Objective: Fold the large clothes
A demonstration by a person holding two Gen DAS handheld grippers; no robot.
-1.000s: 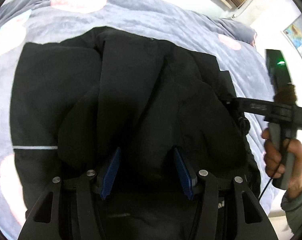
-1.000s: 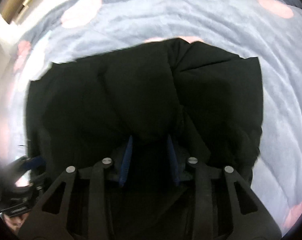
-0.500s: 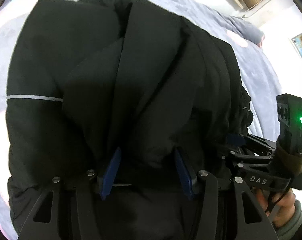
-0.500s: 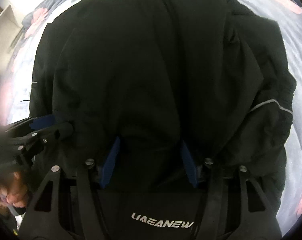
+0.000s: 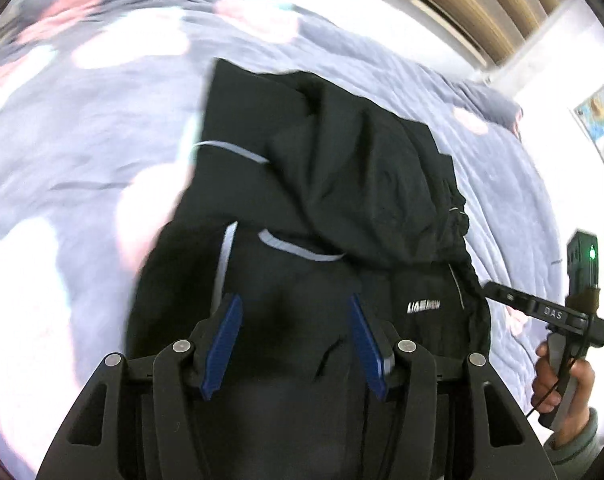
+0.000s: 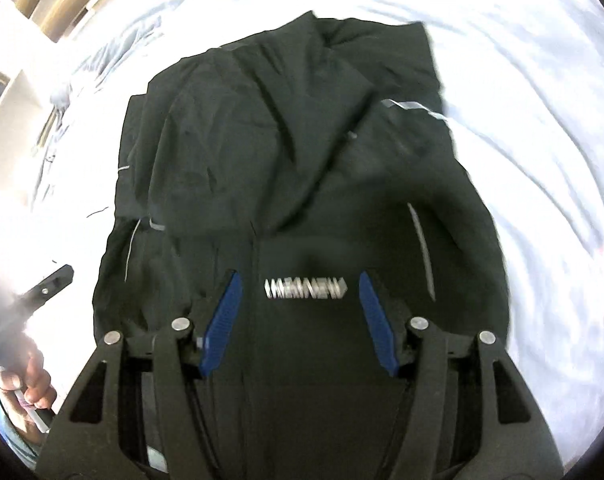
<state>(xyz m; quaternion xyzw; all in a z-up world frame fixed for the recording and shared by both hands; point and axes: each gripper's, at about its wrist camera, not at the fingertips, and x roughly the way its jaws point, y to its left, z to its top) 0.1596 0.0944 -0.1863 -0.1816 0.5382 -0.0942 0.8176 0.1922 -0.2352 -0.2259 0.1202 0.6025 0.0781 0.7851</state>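
Observation:
A black jacket (image 5: 362,184) with thin silver stripes lies folded over itself on the bed, its white logo (image 6: 306,289) facing up. My left gripper (image 5: 294,300) hovers above the jacket's near part, blue pads apart, with no fabric pinched between them. My right gripper (image 6: 298,276) hangs over the logo, also open and holding nothing. In the left wrist view, the right gripper (image 5: 542,312) shows at the jacket's right edge, held by a hand (image 5: 562,384). In the right wrist view, the left gripper's finger (image 6: 50,280) shows at the left. The jacket (image 6: 294,120) stretches away from both.
A grey-blue bed cover (image 5: 82,140) with pink and white patches surrounds the jacket; it looks washed out in the right wrist view (image 6: 522,100). A wooden slatted headboard (image 5: 482,0) and a wall poster (image 5: 598,120) lie beyond. White furniture (image 6: 6,100) stands at the bed's side.
Both grippers pulled back and up from the jacket. The bunched fold that stood between each pair of pads now lies laid over the jacket. The right jaws widened.

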